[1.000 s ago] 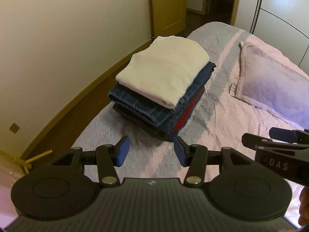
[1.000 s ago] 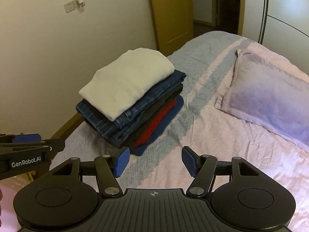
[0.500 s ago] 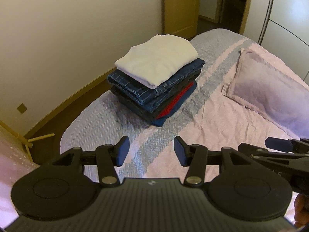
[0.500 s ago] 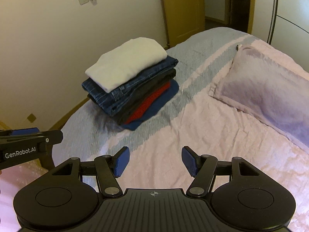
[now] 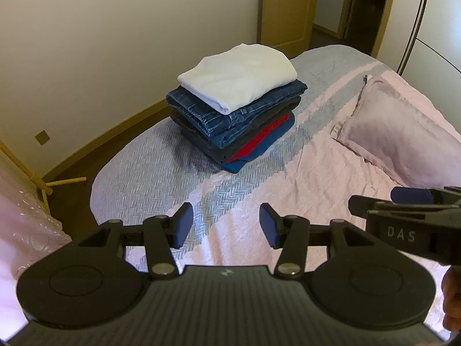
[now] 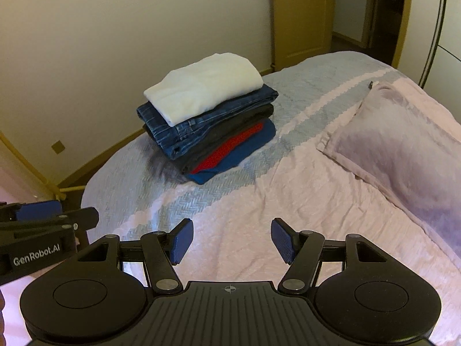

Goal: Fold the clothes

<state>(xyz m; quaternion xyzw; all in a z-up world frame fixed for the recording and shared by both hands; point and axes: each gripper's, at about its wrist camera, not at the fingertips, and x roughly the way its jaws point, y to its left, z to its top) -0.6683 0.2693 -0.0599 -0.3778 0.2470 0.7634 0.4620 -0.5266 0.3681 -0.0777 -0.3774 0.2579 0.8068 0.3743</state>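
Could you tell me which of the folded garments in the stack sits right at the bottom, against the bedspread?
The solid blue garment: it lies under the red one, directly on the bedspread, unlike the white top crowning the stack.

Stack of folded clothes [image 5: 237,109] on the quilted pink-and-grey bed [image 5: 288,201], at 12 o'clock; pale pink rectangular pillow [image 5: 403,138] at 2 o'clock; wooden door [image 5: 285,8] behind the stack.

Open bedspread [image 6: 259,207] lies ahead of both grippers (nothing on it nearby); farther on, the folded stack [image 6: 210,115] and pillow [image 6: 403,144] flank a bare lane.
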